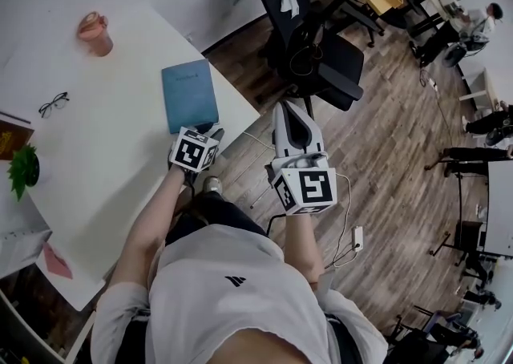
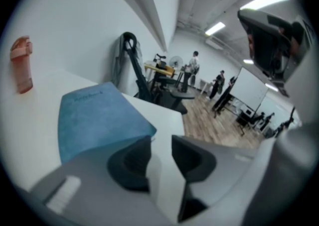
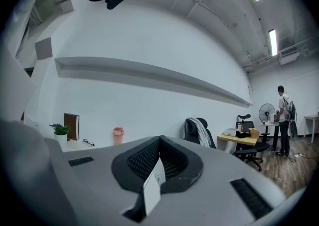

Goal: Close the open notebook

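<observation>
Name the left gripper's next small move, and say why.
Probably draw the left gripper back off the table. The notebook already lies shut and flat, and the jaws stand apart by its near corner, gripping nothing.

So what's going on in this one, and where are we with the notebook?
A person stands at a white table with a tool in each hand. The blue notebook lies closed and flat near the table's edge. The left tool is at the notebook's near end, jaws apart with nothing between them, so it has no grip on the cover. The right tool is held level, off to the side over the floor, jaws together and empty. The closing looks done.
</observation>
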`<state>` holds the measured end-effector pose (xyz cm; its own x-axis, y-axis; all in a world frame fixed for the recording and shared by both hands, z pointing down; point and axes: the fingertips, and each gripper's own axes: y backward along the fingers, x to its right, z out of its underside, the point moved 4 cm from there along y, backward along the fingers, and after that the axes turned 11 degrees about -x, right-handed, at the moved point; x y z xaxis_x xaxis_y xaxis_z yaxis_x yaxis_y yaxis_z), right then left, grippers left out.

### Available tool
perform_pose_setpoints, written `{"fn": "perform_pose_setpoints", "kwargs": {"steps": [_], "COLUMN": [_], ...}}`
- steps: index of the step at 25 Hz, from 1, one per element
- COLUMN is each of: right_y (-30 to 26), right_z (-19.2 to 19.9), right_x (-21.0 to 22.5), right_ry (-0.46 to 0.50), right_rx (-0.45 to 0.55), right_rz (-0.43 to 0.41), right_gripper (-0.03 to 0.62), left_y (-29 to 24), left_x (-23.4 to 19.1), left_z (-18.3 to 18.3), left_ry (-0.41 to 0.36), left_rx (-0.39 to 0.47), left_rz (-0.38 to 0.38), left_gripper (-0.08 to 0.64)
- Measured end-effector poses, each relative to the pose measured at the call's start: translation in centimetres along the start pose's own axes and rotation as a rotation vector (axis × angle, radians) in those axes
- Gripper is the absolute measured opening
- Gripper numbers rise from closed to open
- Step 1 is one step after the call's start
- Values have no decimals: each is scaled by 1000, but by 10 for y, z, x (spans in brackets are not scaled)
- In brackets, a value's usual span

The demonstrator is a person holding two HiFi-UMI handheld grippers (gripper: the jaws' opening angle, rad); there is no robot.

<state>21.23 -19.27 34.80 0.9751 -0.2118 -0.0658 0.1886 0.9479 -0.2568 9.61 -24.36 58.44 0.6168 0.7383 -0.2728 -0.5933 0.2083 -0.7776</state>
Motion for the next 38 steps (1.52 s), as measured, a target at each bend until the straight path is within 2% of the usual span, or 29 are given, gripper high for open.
{"fn": "perform_pose_setpoints", "kwargs": {"steps": [5, 9, 14, 25, 38], "right_y": [7, 11, 18, 36, 72], "right_z": [-3, -7, -10, -15, -22], "right_x": [-11, -23, -37, -66, -92], "right_ry": [1, 5, 4, 8, 15], "right_rx": [12, 23, 35, 60, 97], "right_rz": [-1, -5, -7, -20, -12], "right_gripper": [-6, -6, -6, -6, -6], "left_y": [20, 44, 84, 176, 286], "left_x": [7, 11, 12, 5, 19], "left_z": [3, 4, 6, 21, 24], "left_ry": [-68, -99, -67, -14, -24], "left_rx": [31, 100, 218, 426, 666], "left_rz": [-25, -50, -61, -148, -261], "left_gripper": [60, 12, 9, 8, 8]}}
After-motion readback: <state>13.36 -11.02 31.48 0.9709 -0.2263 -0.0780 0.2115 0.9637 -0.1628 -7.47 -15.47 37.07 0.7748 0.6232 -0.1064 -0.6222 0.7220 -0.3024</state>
